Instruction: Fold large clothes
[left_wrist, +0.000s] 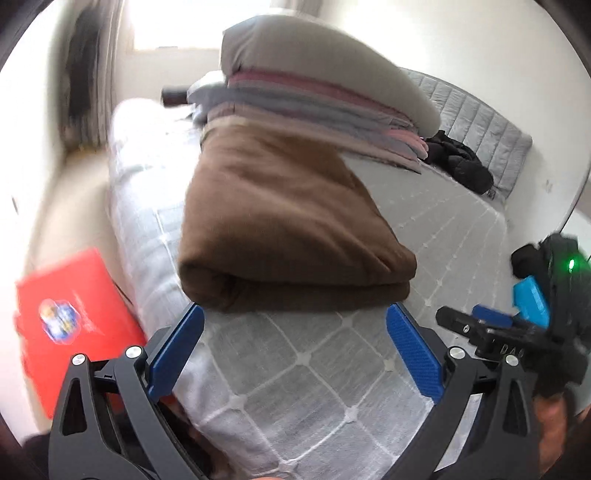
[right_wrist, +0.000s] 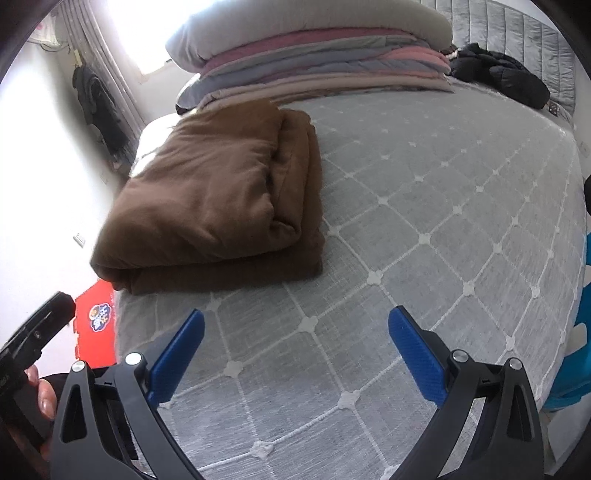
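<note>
The brown garment (right_wrist: 210, 199) lies folded into a thick rectangle on the grey quilted bed (right_wrist: 424, 229), close to the bed's left edge, its rounded fold facing the grippers. Behind it, a stack of folded bedding (right_wrist: 314, 62) topped by a long grey pillow (right_wrist: 295, 26) fills the far end of the mattress, and a black jacket (right_wrist: 498, 77) lies bunched against the padded headboard (right_wrist: 517, 33).

The left gripper (left_wrist: 295, 350) hangs over the near left corner of the bed, its jaws spread as wide as they go with nothing between them; the garment's front edge sits just past the blue pads. The right gripper (right_wrist: 295, 350) is over open bedcover to the right of the garment, jaws wide apart and empty too.

The whole right half of the mattress is bare quilt, out to its rounded edge. Off the left edge, a red box (left_wrist: 74, 325) stands on the pale floor beside the bed.
</note>
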